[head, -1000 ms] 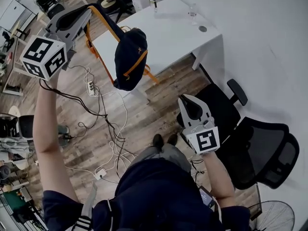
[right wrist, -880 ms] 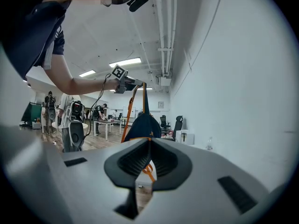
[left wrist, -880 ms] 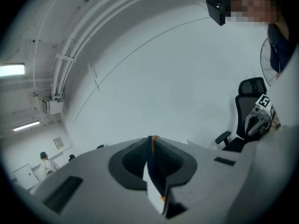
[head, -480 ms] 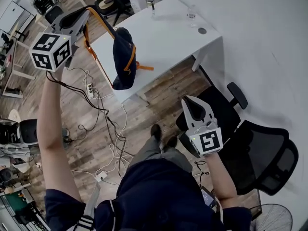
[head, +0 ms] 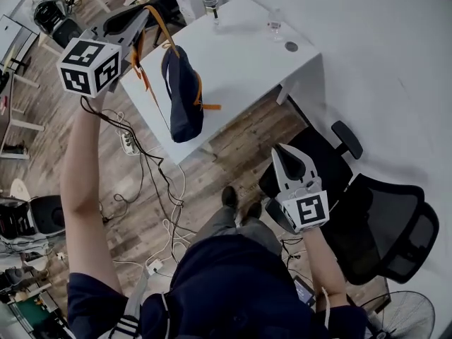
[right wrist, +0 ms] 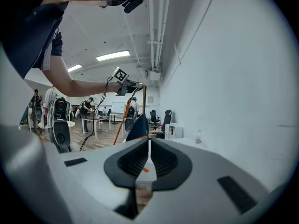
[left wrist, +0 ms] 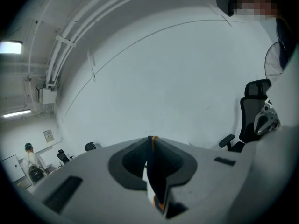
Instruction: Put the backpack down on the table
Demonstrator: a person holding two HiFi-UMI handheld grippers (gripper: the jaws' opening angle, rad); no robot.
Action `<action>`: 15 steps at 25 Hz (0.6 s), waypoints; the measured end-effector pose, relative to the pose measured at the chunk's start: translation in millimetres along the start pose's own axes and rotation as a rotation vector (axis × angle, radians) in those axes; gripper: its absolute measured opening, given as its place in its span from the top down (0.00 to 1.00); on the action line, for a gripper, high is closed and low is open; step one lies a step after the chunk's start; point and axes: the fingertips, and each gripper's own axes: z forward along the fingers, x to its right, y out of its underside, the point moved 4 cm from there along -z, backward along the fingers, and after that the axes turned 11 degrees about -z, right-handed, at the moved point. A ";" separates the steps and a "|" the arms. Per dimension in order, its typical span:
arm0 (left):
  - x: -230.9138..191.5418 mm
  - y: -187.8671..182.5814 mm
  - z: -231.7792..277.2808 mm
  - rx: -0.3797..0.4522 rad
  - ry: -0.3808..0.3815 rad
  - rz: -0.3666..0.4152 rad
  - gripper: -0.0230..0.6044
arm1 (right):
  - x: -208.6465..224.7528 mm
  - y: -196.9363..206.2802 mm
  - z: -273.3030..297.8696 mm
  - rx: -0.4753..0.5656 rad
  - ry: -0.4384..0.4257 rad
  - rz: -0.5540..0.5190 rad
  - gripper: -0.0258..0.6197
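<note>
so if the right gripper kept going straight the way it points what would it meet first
Most likely the near edge of the white rectangular table; the navy fabric backpack with orange straps hangs beyond, slightly left. Depth is unclear.

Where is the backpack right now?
In the head view's upper left, the backpack hangs by its strap from the left gripper, by the white table's near edge.

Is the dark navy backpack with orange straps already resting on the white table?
No, the backpack hangs in the air by an orange strap clamped in the left gripper.
</note>
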 end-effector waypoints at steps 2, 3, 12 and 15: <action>4.2 2.4 15.6 0.004 0.027 0.007 0.90 | 2.9 4.3 1.8 -0.009 0.008 0.010 0.94; 6.7 4.4 23.0 0.006 0.042 0.008 0.90 | 3.4 6.5 2.7 -0.014 0.012 0.017 0.94; 29.3 18.8 81.8 -0.006 0.154 -0.041 0.90 | 6.2 18.7 10.9 -0.042 0.019 0.042 0.94; 41.5 25.0 102.6 -0.033 0.187 -0.038 0.90 | 8.0 23.8 11.8 -0.051 0.022 0.047 0.94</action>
